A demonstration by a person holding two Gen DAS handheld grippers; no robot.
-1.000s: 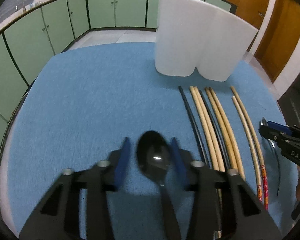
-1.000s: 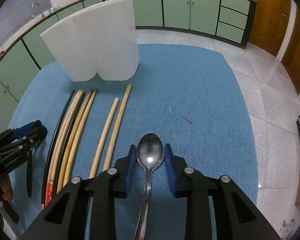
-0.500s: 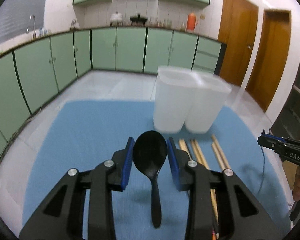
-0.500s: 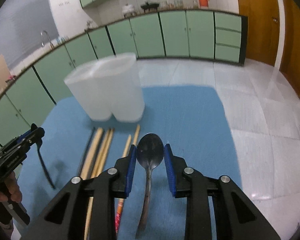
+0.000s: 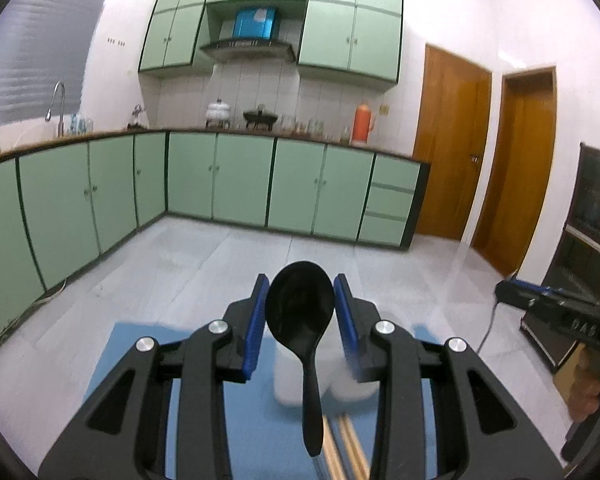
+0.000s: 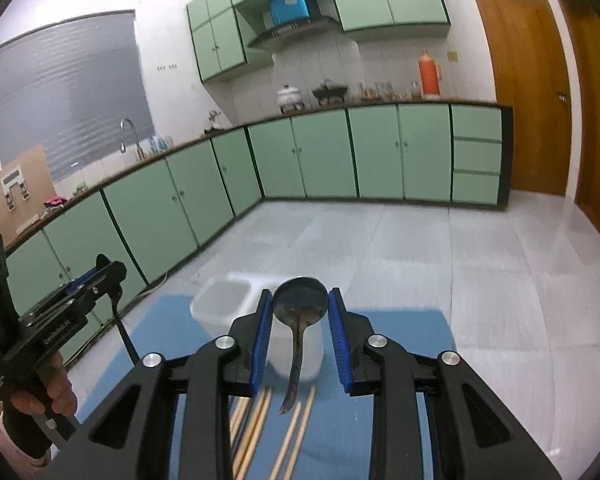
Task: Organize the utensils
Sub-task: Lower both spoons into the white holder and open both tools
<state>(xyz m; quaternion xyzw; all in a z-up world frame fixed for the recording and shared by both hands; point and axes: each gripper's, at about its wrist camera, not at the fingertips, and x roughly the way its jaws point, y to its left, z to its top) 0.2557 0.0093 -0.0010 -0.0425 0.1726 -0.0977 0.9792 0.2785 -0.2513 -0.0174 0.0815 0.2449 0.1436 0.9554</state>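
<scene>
I have the left tongs (image 5: 300, 312) grasping a black spoon (image 5: 300, 312) and the right tongs (image 6: 300, 310) a steel spoon (image 6: 299, 308), both raised; next, lower each into the white holder (image 6: 224, 304) just ahead.

Black angular plastic left gripper (image 5: 300, 312) and right gripper (image 6: 300, 330): ribbed blue pads, silver round screws, white lettering.

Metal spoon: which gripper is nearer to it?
Right. The right gripper clamps the metal spoon by its bowl; the left gripper is apart, to its left, holding a black spoon.
</scene>
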